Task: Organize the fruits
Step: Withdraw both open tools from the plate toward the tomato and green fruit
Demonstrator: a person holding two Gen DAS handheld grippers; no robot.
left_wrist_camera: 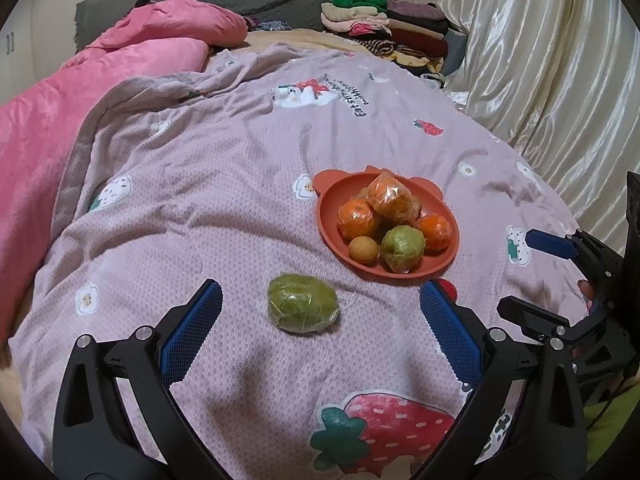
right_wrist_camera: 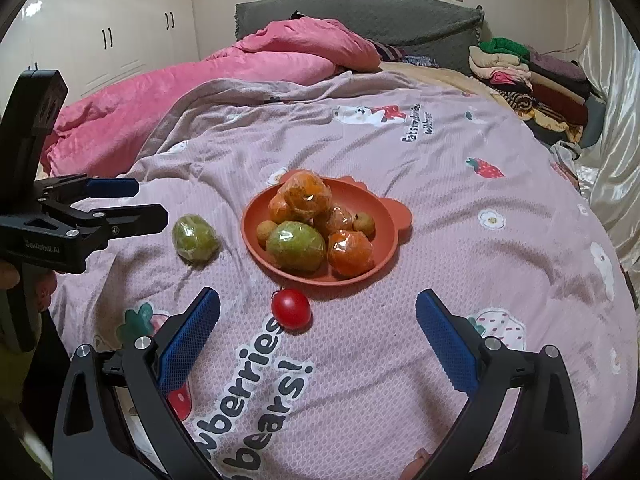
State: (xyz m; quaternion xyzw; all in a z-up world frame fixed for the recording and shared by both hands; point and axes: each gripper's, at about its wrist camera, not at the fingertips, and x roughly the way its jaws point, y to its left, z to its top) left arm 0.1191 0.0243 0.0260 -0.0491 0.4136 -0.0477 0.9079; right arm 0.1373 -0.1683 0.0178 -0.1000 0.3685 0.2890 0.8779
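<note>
An orange bear-eared plate on the bed holds wrapped oranges, a wrapped green fruit and small brown fruits. A second wrapped green fruit lies on the quilt left of the plate, just ahead of my open left gripper and between its finger lines. A red tomato lies in front of the plate, just ahead of my open right gripper, left of centre. Each gripper shows in the other's view: right gripper, left gripper.
A lilac quilt with strawberry prints covers the bed. A pink duvet is bunched at the far left, folded clothes are stacked at the far right, and a satin curtain hangs along the right edge. White wardrobes stand behind.
</note>
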